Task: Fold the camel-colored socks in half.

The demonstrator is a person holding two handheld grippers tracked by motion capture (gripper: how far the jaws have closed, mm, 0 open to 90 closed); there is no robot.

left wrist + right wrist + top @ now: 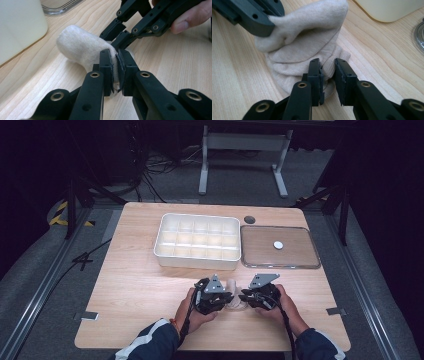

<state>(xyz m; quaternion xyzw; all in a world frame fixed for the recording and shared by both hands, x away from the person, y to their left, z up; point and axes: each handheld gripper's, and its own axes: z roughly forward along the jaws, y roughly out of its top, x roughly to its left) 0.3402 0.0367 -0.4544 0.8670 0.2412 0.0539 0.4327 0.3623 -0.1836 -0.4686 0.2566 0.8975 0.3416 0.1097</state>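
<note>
Fingers of our left gripper [115, 71] pinch the sock [82, 50]; our right gripper [327, 75] straddles sock fabric, grip unclear, on the table [140, 285].

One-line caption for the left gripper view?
Left gripper pinches a beige sock on the wooden table, right gripper meeting it opposite.

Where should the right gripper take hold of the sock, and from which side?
The loose folded edge of the sock, nearest the right gripper, approached low along the table from the sock's free side. The left gripper already pinches the other edge, and the fabric bunches up between the right jaws there.
</note>
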